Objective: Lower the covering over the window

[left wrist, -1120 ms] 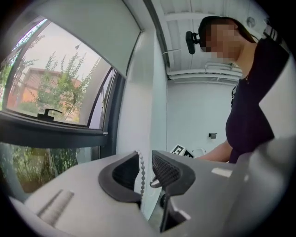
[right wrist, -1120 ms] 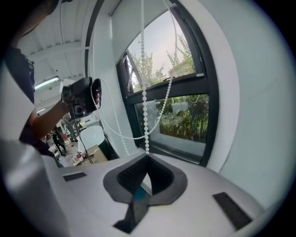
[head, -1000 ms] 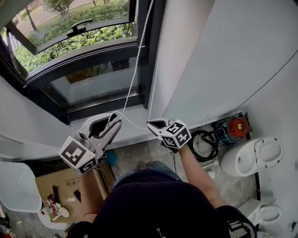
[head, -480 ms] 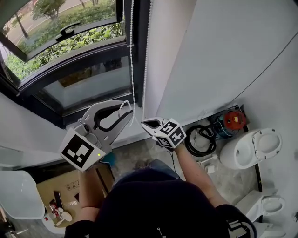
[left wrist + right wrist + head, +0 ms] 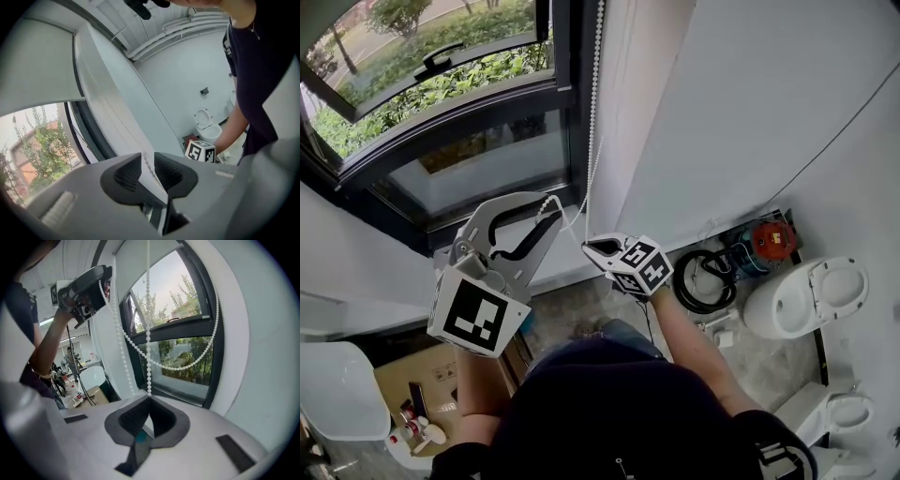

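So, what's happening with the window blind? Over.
Right gripper shut on chain. Left gripper open, chain between its jaws. Window uncovered. Nothing blocking the chain.

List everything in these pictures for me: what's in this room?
window: one, black frame, top left, greenery outside
bead chain: one, white, hanging beside the window
toilet: one, white, floor at right
hose coil: one, black, left of the toilet
device: one, red-topped, beside the coil
cardboard box: one, brown, bottom left
tub: one, white, bottom-left corner
left gripper: one, grey, jaws apart, chain between them
right gripper: one, grey, shut on the chain
shirt: one, dark, bottom centre
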